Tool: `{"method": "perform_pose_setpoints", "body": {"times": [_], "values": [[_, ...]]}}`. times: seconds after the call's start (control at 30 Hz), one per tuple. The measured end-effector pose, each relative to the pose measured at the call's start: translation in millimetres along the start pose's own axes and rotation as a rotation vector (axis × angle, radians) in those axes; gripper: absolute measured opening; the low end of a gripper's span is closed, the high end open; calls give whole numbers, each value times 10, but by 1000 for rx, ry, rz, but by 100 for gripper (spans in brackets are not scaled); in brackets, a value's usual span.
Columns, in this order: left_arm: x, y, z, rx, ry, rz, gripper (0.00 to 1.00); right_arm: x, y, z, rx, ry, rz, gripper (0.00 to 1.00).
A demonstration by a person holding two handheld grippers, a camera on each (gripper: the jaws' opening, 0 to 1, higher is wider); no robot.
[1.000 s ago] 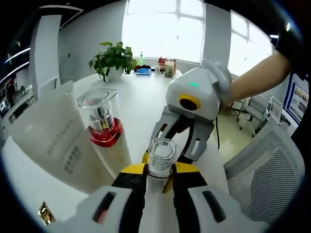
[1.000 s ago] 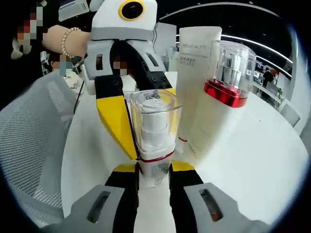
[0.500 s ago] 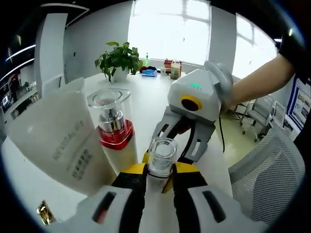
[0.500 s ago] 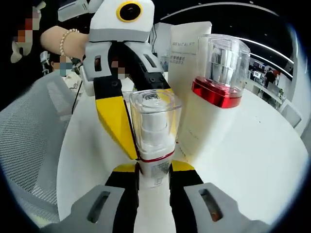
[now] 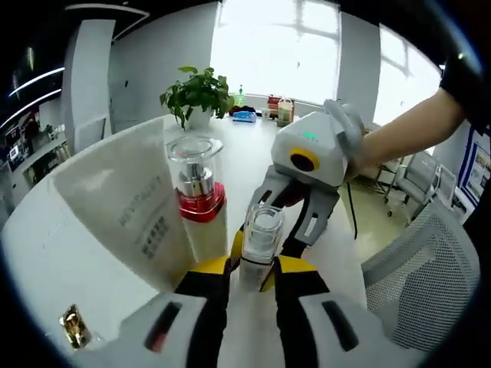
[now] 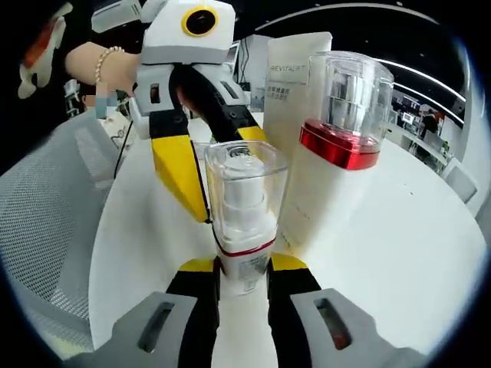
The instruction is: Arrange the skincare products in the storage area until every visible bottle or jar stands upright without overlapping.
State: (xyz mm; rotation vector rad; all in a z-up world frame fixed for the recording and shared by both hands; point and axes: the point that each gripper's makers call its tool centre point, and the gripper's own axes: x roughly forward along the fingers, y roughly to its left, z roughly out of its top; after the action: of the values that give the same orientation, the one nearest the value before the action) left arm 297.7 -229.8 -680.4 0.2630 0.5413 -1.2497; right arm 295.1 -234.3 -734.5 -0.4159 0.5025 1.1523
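A small bottle (image 6: pixel 244 211) with a clear cap stands upright between the two grippers. My right gripper (image 6: pixel 242 272) is shut on its base. In the left gripper view the same small bottle (image 5: pixel 261 241) sits just past my left gripper (image 5: pixel 255 268). The left jaws stand open on either side of it with a slight gap. Its yellow fingers (image 6: pixel 180 172) flank the bottle from the far side. Beside it stand a taller white bottle (image 5: pixel 201 203) (image 6: pixel 337 161) with a red collar and clear cap, and a white tube (image 5: pixel 123 215) (image 6: pixel 295 77).
Everything stands on a round white table (image 5: pixel 46 261) (image 6: pixel 430 253). A small gold object (image 5: pixel 74 327) lies near its edge. A potted plant (image 5: pixel 199 93) and several items are at the far side. Mesh chairs (image 5: pixel 430 261) (image 6: pixel 46 222) stand beside the table.
My left gripper has drawn back a little from the small bottle, so more of its body shows. The red-collared bottle and tube now look closer to it. The right gripper keeps its hold.
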Motion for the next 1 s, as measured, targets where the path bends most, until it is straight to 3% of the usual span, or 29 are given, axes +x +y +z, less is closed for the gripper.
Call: {"method": "perform_pose_setpoints", "body": {"times": [0.17, 0.37, 0.67, 1.0], "values": [[-185, 99, -56, -85, -43, 40, 21, -3, -7, -20, 16, 4, -1, 23], [-320, 158, -225, -143, -34, 77, 23, -3, 11, -53, 27, 18, 1, 26], [-530, 139, -357, -199, -30, 121, 26, -115, -28, -156, 79, 56, -42, 29], [-756, 139, -451, -245, -30, 165, 32, -223, 40, -143, 157, 38, -107, 45]]}}
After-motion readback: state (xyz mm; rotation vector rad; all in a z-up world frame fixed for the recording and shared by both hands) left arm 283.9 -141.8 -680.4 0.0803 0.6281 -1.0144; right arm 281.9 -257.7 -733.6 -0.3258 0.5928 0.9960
